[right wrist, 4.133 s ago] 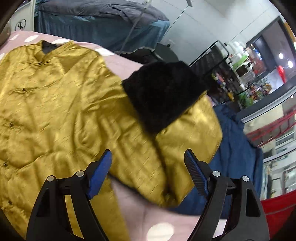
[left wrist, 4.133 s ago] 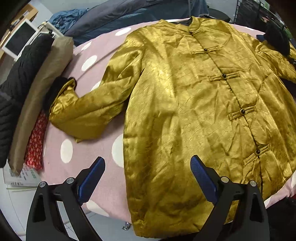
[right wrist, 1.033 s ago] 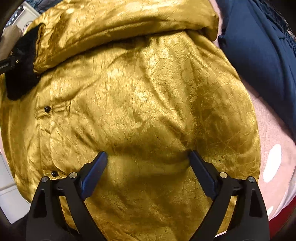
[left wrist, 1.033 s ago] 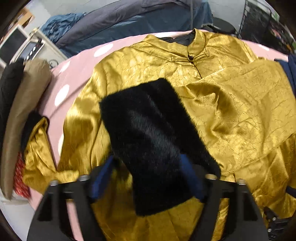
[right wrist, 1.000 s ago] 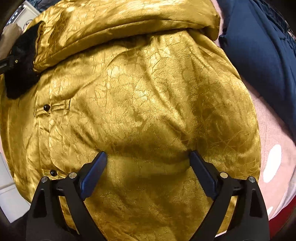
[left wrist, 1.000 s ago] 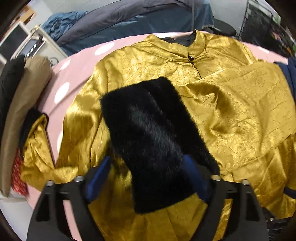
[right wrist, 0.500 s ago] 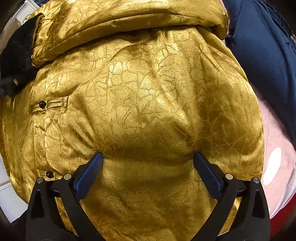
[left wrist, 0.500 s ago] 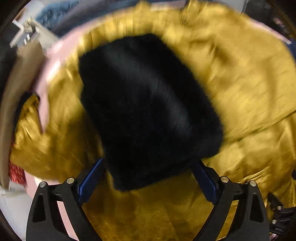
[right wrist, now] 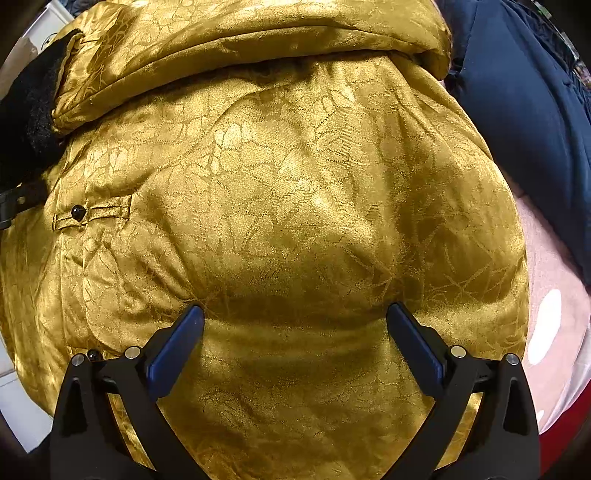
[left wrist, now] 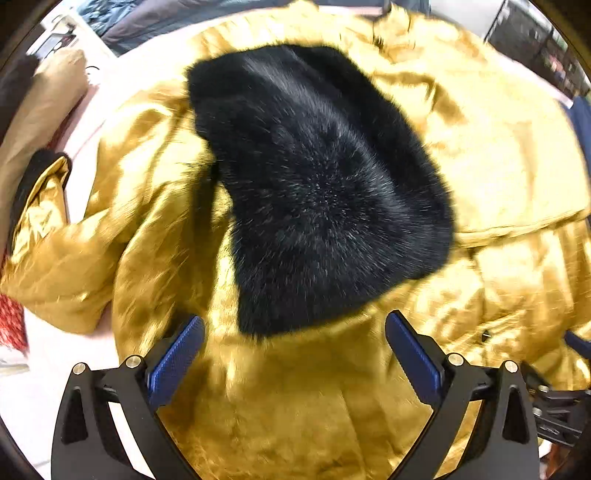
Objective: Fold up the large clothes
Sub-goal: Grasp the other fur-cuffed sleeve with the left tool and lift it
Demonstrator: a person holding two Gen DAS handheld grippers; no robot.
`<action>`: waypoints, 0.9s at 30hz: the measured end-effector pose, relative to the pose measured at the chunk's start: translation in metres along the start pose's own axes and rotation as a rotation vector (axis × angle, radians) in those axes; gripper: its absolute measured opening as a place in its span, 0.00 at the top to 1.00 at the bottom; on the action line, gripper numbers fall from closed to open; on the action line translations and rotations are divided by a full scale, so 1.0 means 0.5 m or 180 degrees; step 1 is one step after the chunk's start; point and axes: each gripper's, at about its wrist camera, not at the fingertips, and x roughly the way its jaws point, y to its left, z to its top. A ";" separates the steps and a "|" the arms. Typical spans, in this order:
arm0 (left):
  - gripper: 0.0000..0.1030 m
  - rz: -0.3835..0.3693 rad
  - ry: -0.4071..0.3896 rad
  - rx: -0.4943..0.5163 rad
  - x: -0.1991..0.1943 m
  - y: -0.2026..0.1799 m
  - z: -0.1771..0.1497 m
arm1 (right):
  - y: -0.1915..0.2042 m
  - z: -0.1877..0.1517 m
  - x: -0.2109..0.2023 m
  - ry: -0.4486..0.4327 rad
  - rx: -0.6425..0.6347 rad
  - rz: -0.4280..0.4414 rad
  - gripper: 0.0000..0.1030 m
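Observation:
A gold satin jacket (left wrist: 498,155) with frog buttons lies on a pink dotted cover (left wrist: 122,77). One sleeve is folded across its chest, and its black fur cuff (left wrist: 317,184) lies in the middle. My left gripper (left wrist: 293,343) is open and empty just below the cuff, above the gold cloth. The other sleeve (left wrist: 44,229) lies out to the left. My right gripper (right wrist: 295,332) is open and empty, close over the jacket's lower front (right wrist: 295,184). The folded sleeve (right wrist: 240,48) runs across the top, its fur cuff (right wrist: 33,110) at the left.
A dark blue garment (right wrist: 524,122) lies right of the jacket on the pink cover (right wrist: 554,288). Tan and black folded clothes (left wrist: 40,99) are stacked at the left edge, with a red patterned cloth (left wrist: 11,321) below. Dark bedding (left wrist: 155,18) lies behind.
My left gripper has opened, let go of the fur cuff and pulled back a little; the cuff now lies on the jacket's chest. My right gripper has moved closer to the jacket front.

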 end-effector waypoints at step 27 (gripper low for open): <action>0.39 0.0017 -0.0519 -0.2167 -0.092 0.667 -0.012 | 0.014 -0.071 -0.027 -0.0151 0.0037 -0.0080 0.05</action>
